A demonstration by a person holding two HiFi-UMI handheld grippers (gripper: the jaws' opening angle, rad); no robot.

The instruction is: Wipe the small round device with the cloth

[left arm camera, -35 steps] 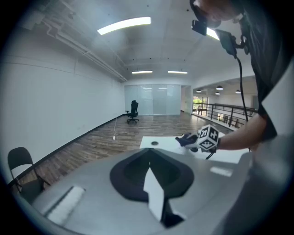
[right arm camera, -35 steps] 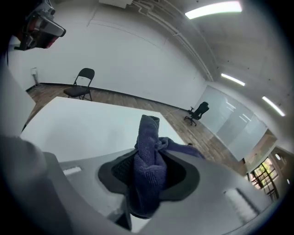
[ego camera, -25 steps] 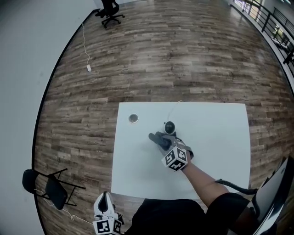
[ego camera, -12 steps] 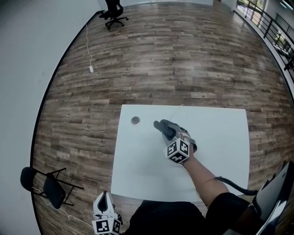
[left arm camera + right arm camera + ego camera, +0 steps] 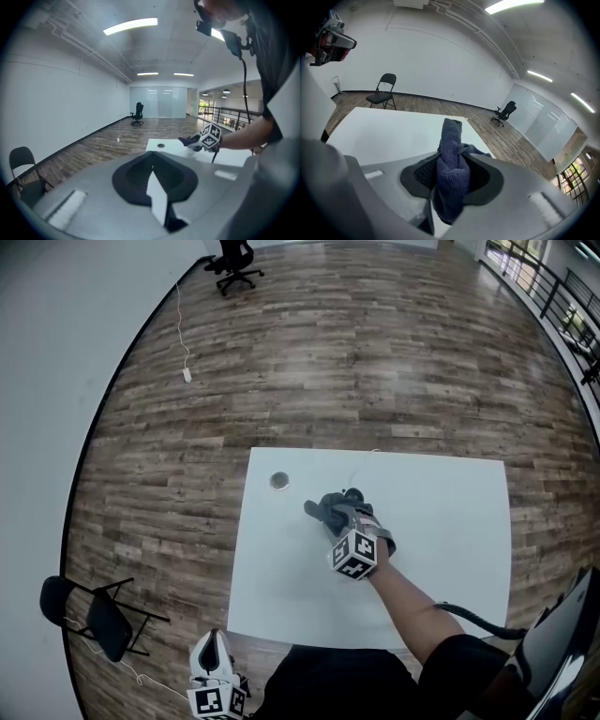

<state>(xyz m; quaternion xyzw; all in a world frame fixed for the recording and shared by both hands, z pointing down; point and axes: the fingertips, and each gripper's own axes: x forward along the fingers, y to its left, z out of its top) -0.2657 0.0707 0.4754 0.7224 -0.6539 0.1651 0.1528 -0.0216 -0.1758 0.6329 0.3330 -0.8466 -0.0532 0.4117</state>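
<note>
The right hand-held gripper (image 5: 335, 517) reaches over the white table (image 5: 450, 549). Its jaws are partly closed and clamped on a bunched dark blue cloth (image 5: 451, 140), which stands proud of the tips. In the head view the cloth lies at 11 o'clock of the table centre. The small round device (image 5: 353, 492), dark, shows only as an edge at 1 o'clock of the cloth, just beside it; contact cannot be confirmed. A small disc (image 5: 279, 481) sits on the table at 10 o'clock, well apart from both. The left hand-held gripper (image 5: 153, 154), jaws together and empty, is off the table's 7 o'clock corner. A folding chair (image 5: 94, 620) stands at 8 o'clock.
</note>
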